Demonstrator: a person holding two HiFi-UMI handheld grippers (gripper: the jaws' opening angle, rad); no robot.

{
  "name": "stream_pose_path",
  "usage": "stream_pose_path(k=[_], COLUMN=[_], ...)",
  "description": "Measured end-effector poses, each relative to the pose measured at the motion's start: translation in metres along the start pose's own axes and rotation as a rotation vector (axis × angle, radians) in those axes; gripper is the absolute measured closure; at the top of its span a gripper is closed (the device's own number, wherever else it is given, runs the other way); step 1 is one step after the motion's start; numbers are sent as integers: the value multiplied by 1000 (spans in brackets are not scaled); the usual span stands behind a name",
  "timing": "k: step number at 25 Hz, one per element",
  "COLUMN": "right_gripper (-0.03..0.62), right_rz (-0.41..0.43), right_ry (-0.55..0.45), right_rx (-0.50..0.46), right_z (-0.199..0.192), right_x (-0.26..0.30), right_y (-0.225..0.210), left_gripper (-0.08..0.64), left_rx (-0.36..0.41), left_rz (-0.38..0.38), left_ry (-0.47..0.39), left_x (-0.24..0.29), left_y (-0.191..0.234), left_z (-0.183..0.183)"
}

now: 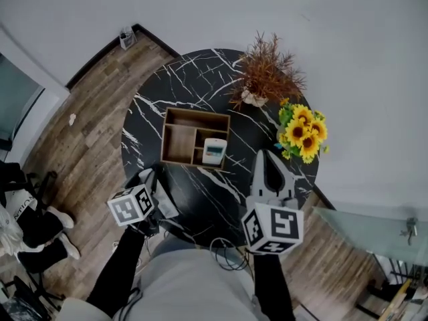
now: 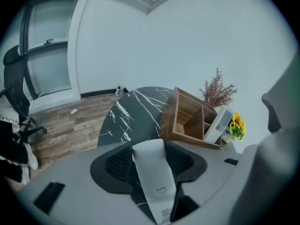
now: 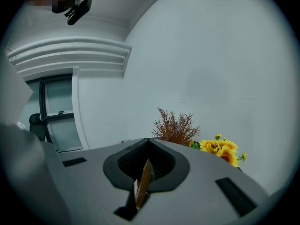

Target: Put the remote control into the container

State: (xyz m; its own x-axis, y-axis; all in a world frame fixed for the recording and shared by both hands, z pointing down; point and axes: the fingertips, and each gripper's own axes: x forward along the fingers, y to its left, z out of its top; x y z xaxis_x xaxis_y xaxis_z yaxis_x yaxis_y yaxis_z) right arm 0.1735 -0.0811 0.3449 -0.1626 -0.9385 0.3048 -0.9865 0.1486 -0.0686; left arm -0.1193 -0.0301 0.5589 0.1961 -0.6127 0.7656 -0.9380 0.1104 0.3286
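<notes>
White remote control (image 2: 157,186) is pinched between the left gripper's (image 2: 150,162) jaws, at the near edge of the black marble table (image 1: 200,192). The wooden container (image 1: 194,117) lies just beyond and already holds a second remote (image 1: 214,151). Right gripper (image 3: 143,172) is closed on nothing.

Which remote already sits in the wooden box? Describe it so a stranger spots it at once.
Start at the round black marble table and find the open wooden box near its middle. In the box's corner compartment nearest the sunflowers stands a white remote. It is the only thing in the box; the other white remote is clamped in the left claw.
</notes>
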Motion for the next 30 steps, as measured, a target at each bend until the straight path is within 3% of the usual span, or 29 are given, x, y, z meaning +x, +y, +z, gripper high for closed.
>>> stream_pose_path(k=[9, 21, 30], right_gripper=[587, 588, 588], right_rz=[16, 30, 8], right_ry=[5, -9, -14], right_rx=[17, 11, 16], right_z=[1, 3, 5], right_x=[0, -1, -5], right_y=[6, 7, 4], left_gripper=[334, 336, 336], left_rx=[22, 128, 260], left_rz=[-21, -74, -106], left_ry=[-125, -237, -296], left_x=[-34, -67, -82], left_y=[-5, -20, -34], left_z=[11, 25, 35])
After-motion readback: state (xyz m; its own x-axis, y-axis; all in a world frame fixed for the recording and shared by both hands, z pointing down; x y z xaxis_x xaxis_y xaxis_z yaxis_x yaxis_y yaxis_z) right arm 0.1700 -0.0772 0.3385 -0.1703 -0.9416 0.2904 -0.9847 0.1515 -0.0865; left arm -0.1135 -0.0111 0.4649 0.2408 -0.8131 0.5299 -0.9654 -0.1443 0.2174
